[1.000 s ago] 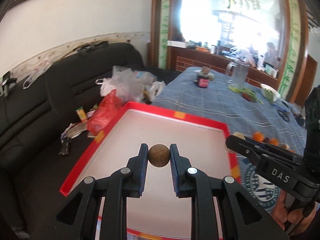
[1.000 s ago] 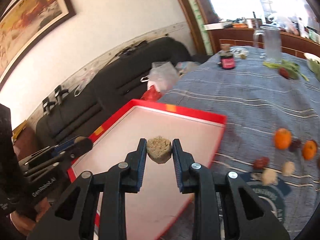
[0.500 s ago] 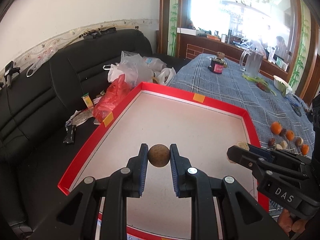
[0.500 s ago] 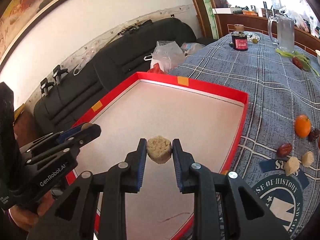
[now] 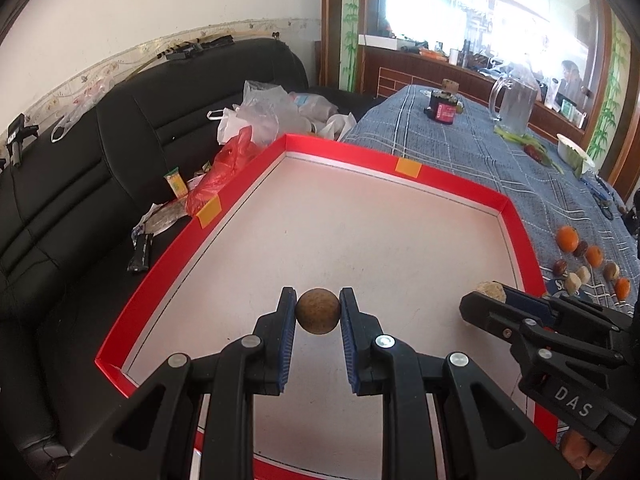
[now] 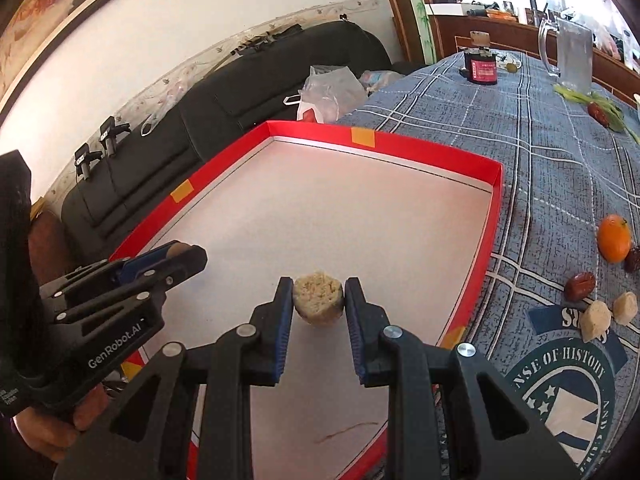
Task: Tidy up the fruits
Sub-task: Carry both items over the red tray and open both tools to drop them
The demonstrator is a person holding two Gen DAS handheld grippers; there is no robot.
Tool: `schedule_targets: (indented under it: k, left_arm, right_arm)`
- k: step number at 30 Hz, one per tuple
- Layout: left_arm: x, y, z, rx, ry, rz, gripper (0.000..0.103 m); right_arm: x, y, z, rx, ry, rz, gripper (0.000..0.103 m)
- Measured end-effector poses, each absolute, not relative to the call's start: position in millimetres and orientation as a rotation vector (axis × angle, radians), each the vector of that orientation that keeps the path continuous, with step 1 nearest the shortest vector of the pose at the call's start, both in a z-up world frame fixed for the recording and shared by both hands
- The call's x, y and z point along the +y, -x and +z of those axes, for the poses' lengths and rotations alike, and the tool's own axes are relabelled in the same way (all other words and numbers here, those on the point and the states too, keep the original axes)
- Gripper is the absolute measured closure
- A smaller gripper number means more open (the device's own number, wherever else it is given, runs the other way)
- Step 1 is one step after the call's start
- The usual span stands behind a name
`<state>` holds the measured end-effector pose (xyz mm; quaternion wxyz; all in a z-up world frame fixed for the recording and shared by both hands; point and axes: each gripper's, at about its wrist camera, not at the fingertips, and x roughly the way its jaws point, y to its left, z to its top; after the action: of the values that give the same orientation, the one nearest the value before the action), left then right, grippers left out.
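Left wrist view: a blue plaid tablecloth (image 5: 460, 152) covered the table, with a black leather sofa (image 5: 80, 152) alongside holding plastic bags (image 5: 260, 116) and wrappers. One red-walled tray (image 5: 344, 152) with a white floor lay at the table edge. The left gripper (image 5: 318, 312) was clamped on one round brown fruit (image 5: 318, 311), held above the tray's near floor. To the right, the right gripper (image 5: 486, 294) held a pale lump. Beyond the tray's right wall lay loose fruit: three oranges (image 5: 567, 238), the rest small and hard to count. Right wrist view: the right gripper (image 6: 318, 304) was closed on one pale, rough-cut fruit chunk (image 6: 318, 304) over the tray (image 6: 420, 148). On the cloth (image 6: 540, 184) to the right: one orange (image 6: 614, 238), two red dates (image 6: 580, 286), two pale chunks (image 6: 596, 320). One glass pitcher (image 6: 572, 56) and one dark jar (image 6: 482, 68) stood far off.
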<state>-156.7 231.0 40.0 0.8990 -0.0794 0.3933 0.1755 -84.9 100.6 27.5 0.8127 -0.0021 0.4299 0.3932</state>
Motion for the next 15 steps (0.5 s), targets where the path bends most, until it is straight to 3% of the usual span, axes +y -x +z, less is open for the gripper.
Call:
schedule_targets:
  k: [5, 8, 15]
  left_arm:
    - [230.7, 154.8, 35.8, 0.841, 0.162, 0.373, 0.078]
    - [229.6, 155.1, 37.7, 0.837, 0.159, 0.383, 0.069]
    - [220.5, 159.6, 55.6, 0.76, 0.136, 0.389, 0.067]
  right_arm:
    - [98.6, 82.3, 27.0, 0.938, 0.002, 0.84, 0.074]
    - [91.3, 79.8, 30.6, 0.925, -0.033, 0.84, 0.074]
    - [51.3, 79.3, 55.5, 0.788, -0.119, 0.8, 0.074]
